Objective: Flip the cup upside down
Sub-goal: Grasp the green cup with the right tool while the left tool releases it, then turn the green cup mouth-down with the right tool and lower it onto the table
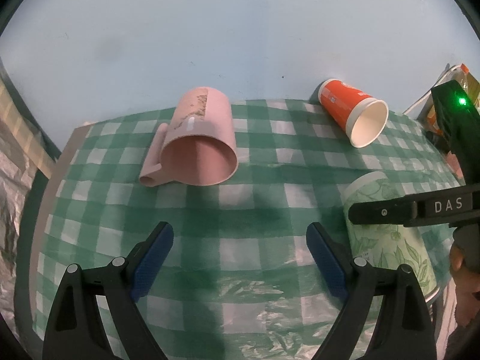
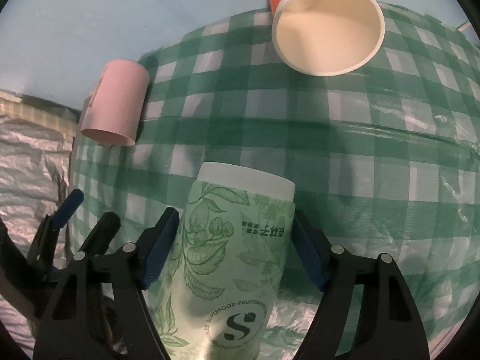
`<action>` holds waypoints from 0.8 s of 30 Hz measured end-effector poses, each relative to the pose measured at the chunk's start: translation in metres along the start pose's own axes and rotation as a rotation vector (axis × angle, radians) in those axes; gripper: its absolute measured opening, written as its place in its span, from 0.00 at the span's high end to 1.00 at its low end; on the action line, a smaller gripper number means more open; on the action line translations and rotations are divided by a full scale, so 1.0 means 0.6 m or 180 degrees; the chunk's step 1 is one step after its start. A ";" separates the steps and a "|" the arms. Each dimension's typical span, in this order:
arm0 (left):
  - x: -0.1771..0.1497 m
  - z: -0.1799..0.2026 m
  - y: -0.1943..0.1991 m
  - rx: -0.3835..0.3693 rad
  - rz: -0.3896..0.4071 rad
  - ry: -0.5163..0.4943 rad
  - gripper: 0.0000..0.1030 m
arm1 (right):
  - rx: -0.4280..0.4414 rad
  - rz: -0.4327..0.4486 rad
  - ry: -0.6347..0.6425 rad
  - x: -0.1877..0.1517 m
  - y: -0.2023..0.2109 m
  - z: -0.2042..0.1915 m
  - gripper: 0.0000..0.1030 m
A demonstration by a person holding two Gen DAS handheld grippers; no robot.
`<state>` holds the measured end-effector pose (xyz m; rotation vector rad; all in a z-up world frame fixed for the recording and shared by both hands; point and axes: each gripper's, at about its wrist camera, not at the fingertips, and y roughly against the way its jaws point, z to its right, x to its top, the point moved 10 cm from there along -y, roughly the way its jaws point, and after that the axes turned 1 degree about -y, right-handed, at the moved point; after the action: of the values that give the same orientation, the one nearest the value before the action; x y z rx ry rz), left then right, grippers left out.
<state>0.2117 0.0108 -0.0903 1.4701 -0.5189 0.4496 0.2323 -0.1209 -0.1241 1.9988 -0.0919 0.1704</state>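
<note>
A light green cup [image 2: 231, 249] with a leaf print and a white rim band lies between the fingers of my right gripper [image 2: 235, 237], rim pointing away; the blue pads touch both its sides. It also shows at the right of the left wrist view [image 1: 387, 234], with the right gripper's finger [image 1: 390, 210] across it. My left gripper [image 1: 240, 234] is open and empty above the checked cloth. A pink mug [image 1: 199, 147] lies on its side ahead of it. An orange paper cup [image 1: 354, 111] lies on its side at the far right.
A green and white checked cloth [image 1: 255, 204] covers the table, against a pale blue wall [image 1: 210, 36]. Crinkled silver foil [image 2: 27, 168] lies past the table's left edge. The pink mug [image 2: 115, 105] and orange cup [image 2: 324, 27] also show in the right wrist view.
</note>
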 end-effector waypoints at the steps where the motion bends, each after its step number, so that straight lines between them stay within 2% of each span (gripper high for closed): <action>1: 0.000 0.002 0.000 -0.0006 0.0003 -0.0007 0.11 | 0.0024 0.0017 0.0007 0.001 0.002 0.000 0.31; 7: -0.004 0.019 0.009 -0.0103 0.0032 -0.0026 0.11 | 0.0095 0.0322 0.0237 0.000 0.039 -0.014 0.32; 12: -0.008 0.025 0.020 -0.0229 0.0091 0.0057 0.11 | 0.0069 0.0874 0.0550 -0.005 0.102 -0.038 0.32; 20: -0.013 0.019 0.041 -0.0328 0.0272 0.0253 0.11 | -0.0130 0.1714 0.1041 -0.019 0.181 -0.083 0.33; 24: -0.018 0.010 0.053 -0.0265 0.0423 0.0347 0.11 | -0.0404 0.2067 0.1270 -0.019 0.194 -0.108 0.33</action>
<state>0.1840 0.0069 -0.0707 1.3283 -0.5439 0.6028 0.1993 -0.1110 0.0049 1.7122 -0.4805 0.9468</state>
